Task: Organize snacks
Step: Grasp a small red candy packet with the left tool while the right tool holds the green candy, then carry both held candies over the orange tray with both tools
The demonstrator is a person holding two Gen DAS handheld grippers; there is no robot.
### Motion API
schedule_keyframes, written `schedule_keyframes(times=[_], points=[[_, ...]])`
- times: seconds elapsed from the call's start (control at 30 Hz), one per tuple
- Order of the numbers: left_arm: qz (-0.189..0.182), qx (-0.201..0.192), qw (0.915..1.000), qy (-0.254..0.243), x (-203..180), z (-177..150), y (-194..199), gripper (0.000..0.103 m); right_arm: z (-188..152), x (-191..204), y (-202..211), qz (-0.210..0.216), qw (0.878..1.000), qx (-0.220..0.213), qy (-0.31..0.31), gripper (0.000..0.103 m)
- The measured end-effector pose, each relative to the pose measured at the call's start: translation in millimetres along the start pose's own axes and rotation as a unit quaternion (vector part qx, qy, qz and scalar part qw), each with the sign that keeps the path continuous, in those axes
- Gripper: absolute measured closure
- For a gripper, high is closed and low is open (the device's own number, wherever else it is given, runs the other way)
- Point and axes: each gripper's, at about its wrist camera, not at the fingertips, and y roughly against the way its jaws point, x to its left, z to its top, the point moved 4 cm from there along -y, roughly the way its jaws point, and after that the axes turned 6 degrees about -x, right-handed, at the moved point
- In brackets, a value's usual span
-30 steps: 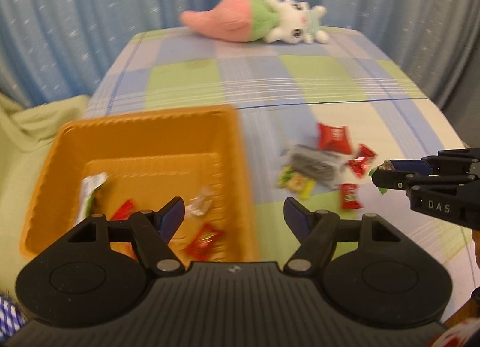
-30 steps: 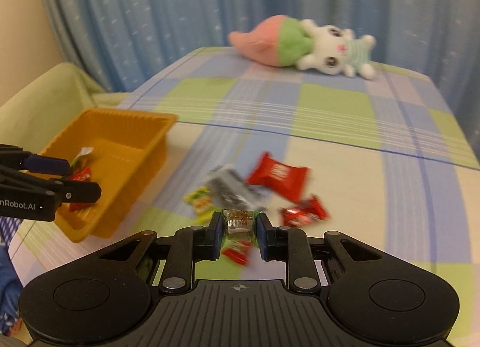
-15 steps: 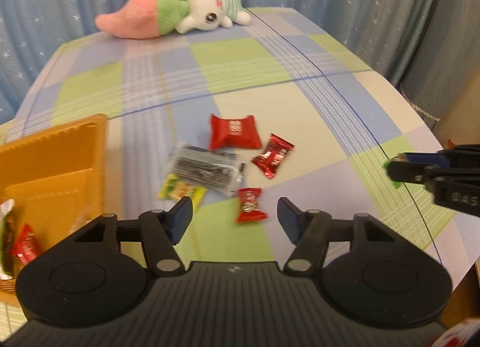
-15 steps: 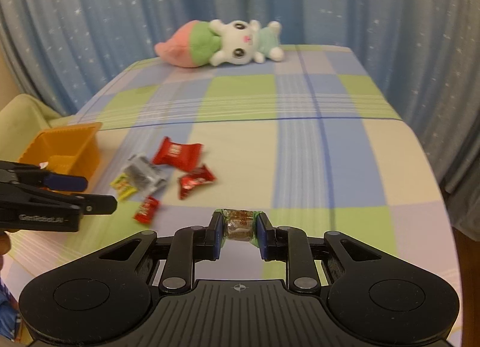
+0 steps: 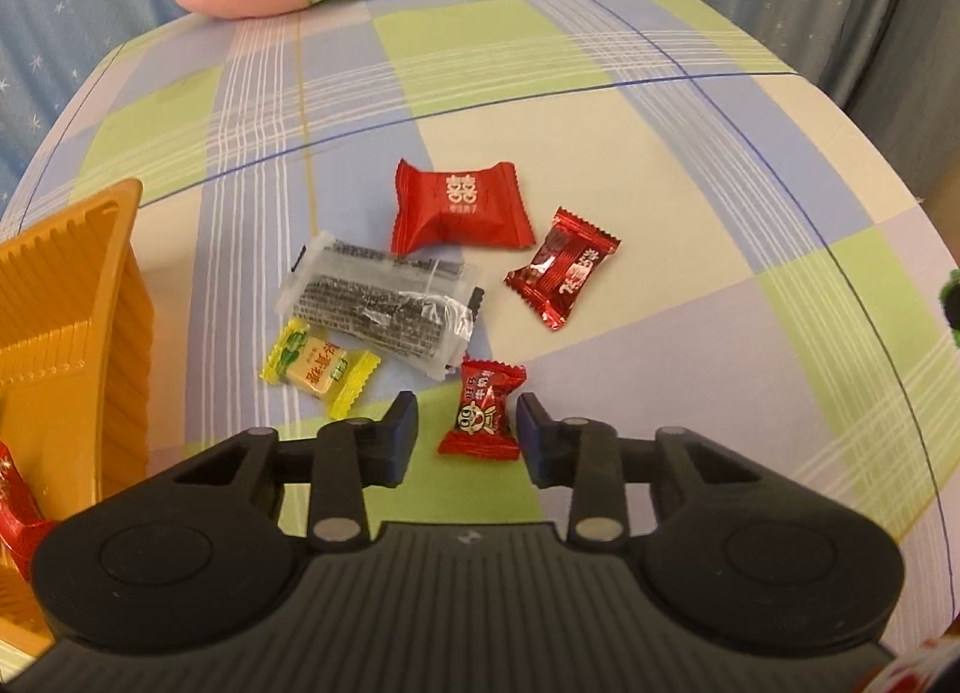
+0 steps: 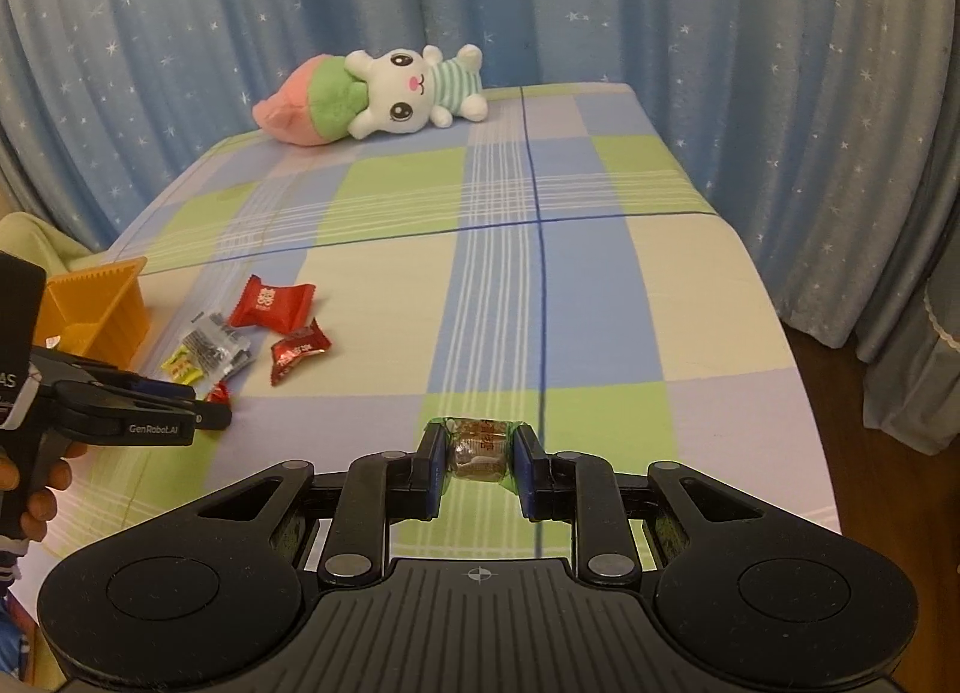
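Fingers, left: my left gripper [image 5: 461,429] has its jaws closing around the small red candy [image 5: 483,414]; the wrapper sits between the pads, which flank it without pressing on it so far as I can see.
Fingers, right: my right gripper [image 6: 479,462] is pinched on a brown candy in clear-and-green wrap [image 6: 478,449], held off the cloth.
Target feel: I judge the small red candy light and crinkly, with a firm lump in the middle and thin fluted ends that would fold or slide out of the pads.
Where to hold: across the plump middle, not the frilled ends (glossy film looks slippery, so a square bite matters).
Near neighbours: the yellow candy [image 5: 320,366] and the clear printed packet [image 5: 381,303] lie just beside the left finger; I could nudge them.
Farther out: a dark red twist candy [image 5: 563,268] and a big red pillow candy [image 5: 461,208] lie beyond, on the checked cloth [image 5: 660,165].
Destination: the orange basket [image 5: 72,297] stands at the left edge, some sweets already inside.
Far end: a plush rabbit [image 6: 384,99] lies by the curtain.
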Motion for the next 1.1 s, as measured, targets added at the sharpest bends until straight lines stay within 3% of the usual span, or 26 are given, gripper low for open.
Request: schedule_keyframes(times=[0.13,0.6,1.1], points=[[-0.005,-0.003,1.0,0.001,-2.8,0.0,-0.9,0.082,-0.2,-4.6,-0.6,0.002,1.0,0.001,0.001,0.079],[-0.015,-0.027,0.9995,0.001,-17.1,7.0,24.2,0.087,4.3,-6.1,-7.3,0.019,1.0,0.001,-0.002,0.079],[-0.04,-0.079,0.9956,0.032,21.4,4.1,98.4,0.087,1.8,57.7,-15.4,0.06,0.998,0.01,0.011,0.079]])
